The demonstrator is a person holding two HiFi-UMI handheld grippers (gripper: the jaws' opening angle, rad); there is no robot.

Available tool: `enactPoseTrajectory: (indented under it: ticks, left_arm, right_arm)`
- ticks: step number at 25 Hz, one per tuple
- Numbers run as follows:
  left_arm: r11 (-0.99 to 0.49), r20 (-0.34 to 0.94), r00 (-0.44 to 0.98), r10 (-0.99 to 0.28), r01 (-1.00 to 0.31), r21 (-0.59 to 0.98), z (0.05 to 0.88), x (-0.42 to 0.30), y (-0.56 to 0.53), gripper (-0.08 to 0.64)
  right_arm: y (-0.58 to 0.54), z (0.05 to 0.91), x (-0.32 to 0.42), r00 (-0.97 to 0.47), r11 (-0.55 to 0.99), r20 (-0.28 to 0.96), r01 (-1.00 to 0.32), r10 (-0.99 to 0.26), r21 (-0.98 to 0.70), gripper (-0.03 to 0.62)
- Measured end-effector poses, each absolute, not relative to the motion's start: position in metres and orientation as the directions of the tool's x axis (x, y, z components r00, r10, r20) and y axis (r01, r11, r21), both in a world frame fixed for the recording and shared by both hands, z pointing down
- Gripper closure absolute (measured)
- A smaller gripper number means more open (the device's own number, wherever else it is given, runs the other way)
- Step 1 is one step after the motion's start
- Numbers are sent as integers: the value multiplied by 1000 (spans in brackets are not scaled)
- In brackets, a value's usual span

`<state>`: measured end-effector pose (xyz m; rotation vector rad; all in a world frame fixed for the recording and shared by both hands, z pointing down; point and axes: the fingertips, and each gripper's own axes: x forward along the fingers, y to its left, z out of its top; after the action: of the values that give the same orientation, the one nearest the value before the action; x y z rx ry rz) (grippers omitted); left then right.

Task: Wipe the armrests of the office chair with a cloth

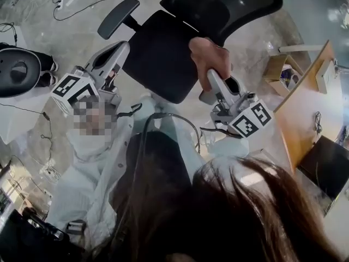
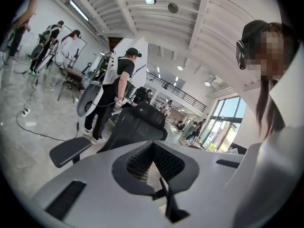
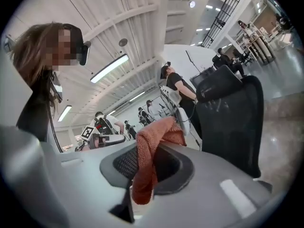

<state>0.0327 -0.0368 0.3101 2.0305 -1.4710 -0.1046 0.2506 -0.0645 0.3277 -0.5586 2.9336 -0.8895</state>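
The black office chair's seat (image 1: 161, 56) and backrest (image 1: 223, 4) are at the top of the head view. Its left armrest (image 1: 117, 18) juts out on a black post. My right gripper (image 1: 211, 74) is shut on a salmon cloth (image 1: 210, 53) at the seat's right edge, and the right armrest is hidden there. In the right gripper view the cloth (image 3: 149, 151) hangs folded out of the jaws beside the backrest (image 3: 232, 118). My left gripper (image 1: 120, 49) hovers just left of the seat, shut and holding nothing. The left gripper view shows the left armrest (image 2: 70, 150).
A wooden desk (image 1: 308, 105) with a laptop (image 1: 327, 168) stands at the right, an open cardboard box (image 1: 278, 70) beside it. Cables and a power strip (image 1: 59, 3) lie on the floor. Another dark chair (image 1: 19, 70) is at the left. Several people stand further off (image 2: 116, 94).
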Motion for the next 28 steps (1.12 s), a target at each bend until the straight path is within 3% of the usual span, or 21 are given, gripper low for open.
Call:
enactPoseTrajectory:
  ticks: [5,10,19,28]
  left_arm:
    - [-118,258,293,-920,-839,531,298,-51,-20,557]
    - [-121,262,298,-918,-839,530,304,-136,-15,557]
    - [-342,276,538,-797,-777,528,317,-285,-92,557]
    - [-491,276,702,-657,-676,550,334,-348,-130,557]
  right_arm:
    - [-71,307,163,-943,755,8,-272,-333,-596,537]
    - [-68,304,70,-942,759,-8,-264,-334,-595,537]
    - [-109,324,-87,-833,655,13,-445,-553,-611,537]
    - [-141,334,-178,-745,578,50,-556,-665,-597,537]
